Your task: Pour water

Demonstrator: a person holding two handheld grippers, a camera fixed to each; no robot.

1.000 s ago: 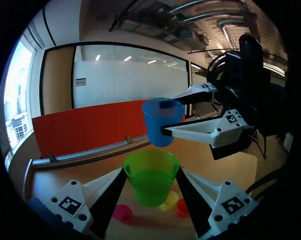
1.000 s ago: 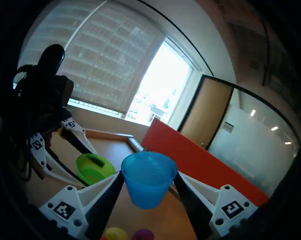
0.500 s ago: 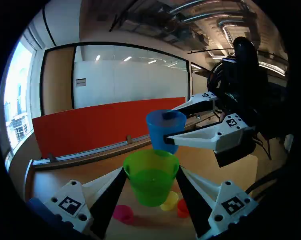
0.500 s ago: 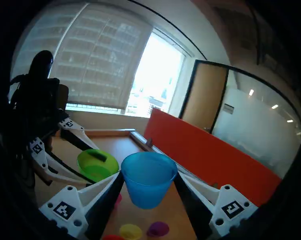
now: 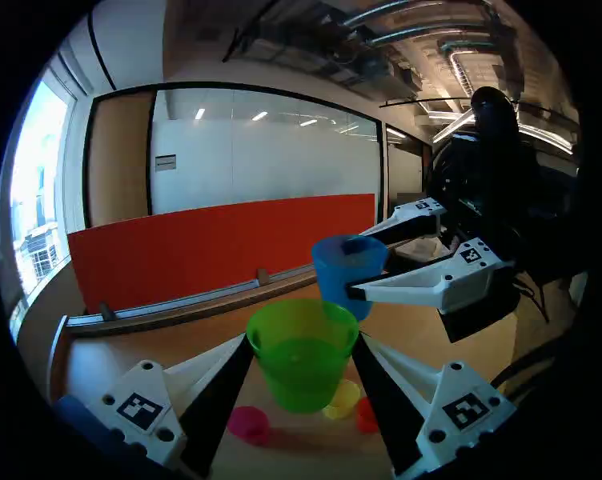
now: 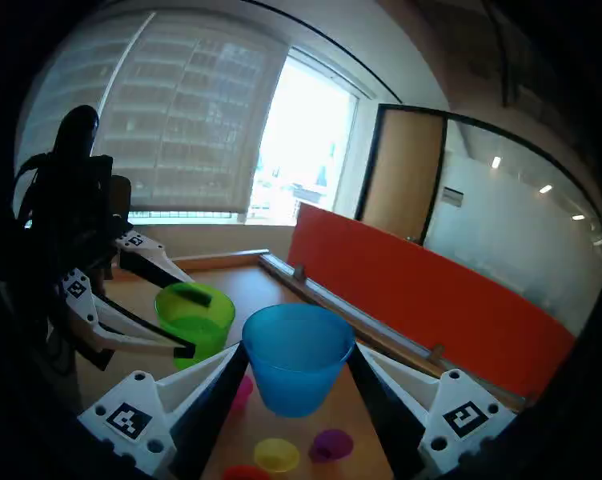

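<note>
Worked over a wooden desk [image 5: 133, 360] with an orange partition [image 5: 221, 240] along its far edge. Clamped a green cup [image 5: 303, 364] by its walls in the part-closed left gripper [image 5: 303, 344], and a blue cup [image 6: 295, 360] likewise in the right gripper [image 6: 295, 352]. Had both raised clear of the desk, rims near. Judged them thin plastic: light, springy, slippery, best squeezed gently below the rim.

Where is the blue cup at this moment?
The blue cup is held between the fingers of the right gripper; in the left gripper view it hangs just behind and to the right of the green cup, which the left gripper holds.
</note>
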